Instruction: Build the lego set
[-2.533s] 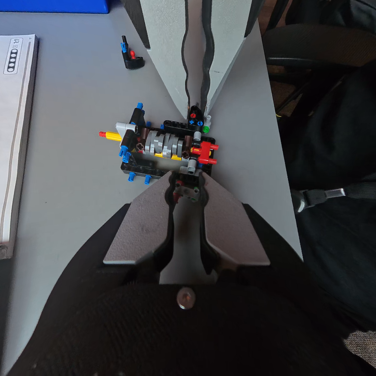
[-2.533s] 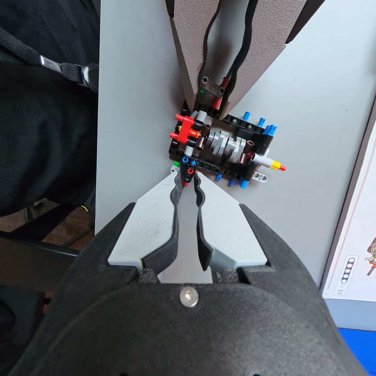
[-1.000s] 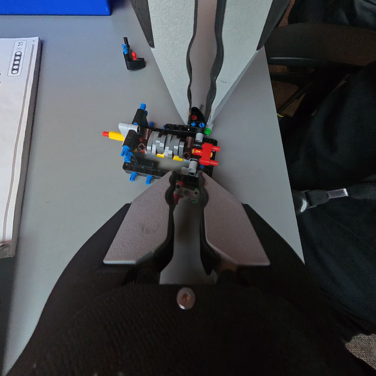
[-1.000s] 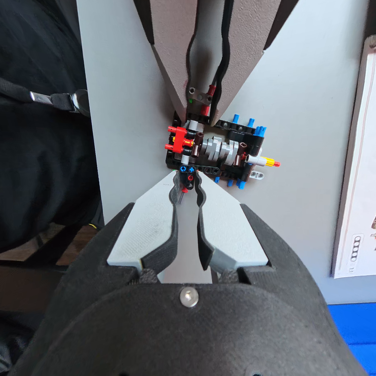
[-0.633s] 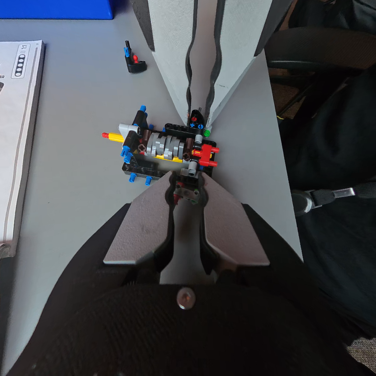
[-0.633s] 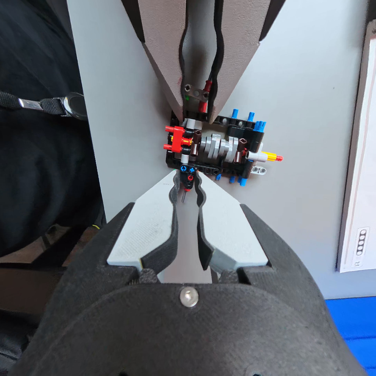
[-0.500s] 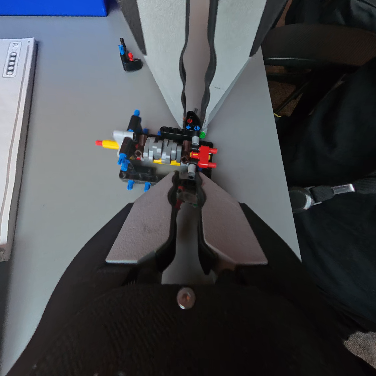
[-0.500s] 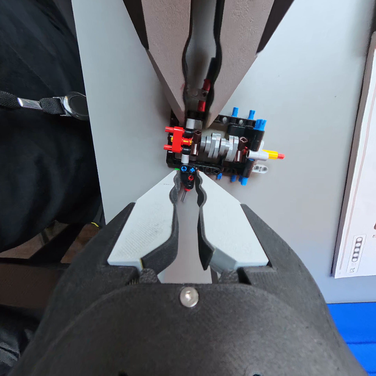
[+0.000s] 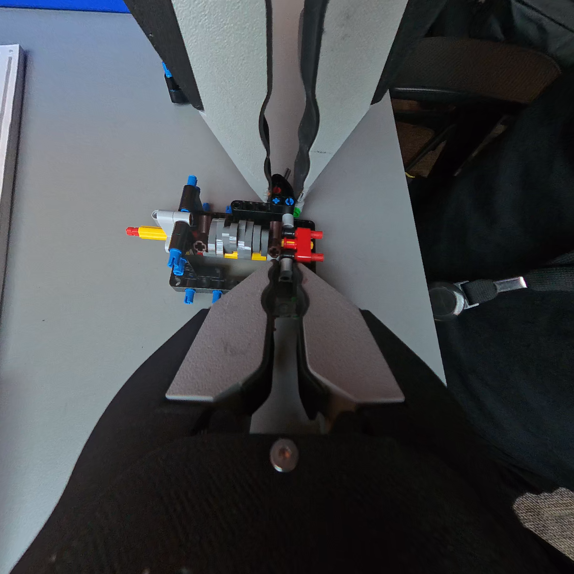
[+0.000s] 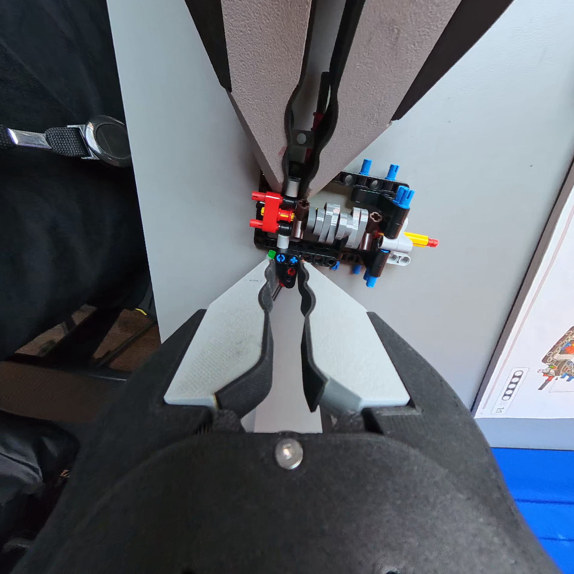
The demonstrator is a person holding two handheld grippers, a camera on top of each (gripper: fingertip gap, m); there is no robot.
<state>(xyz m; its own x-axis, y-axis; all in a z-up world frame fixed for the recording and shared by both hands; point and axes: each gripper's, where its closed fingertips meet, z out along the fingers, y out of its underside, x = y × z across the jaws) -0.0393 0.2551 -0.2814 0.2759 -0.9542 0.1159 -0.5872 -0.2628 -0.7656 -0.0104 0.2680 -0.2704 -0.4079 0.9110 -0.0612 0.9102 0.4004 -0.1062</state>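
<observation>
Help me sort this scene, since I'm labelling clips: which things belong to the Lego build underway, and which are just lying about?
In the job:
- Lego assembly on the table
- black angled piece, gripped by the right gripper
- small grey connector, gripped by the left gripper
- instruction booklet

Lying about:
- loose black piece with blue pin
- blue bin
- chair

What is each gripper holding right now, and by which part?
Left gripper: shut on the lego assembly's small grey connector piece at its near edge. Right gripper: shut on the black angled beam at the opposite edge.
</observation>
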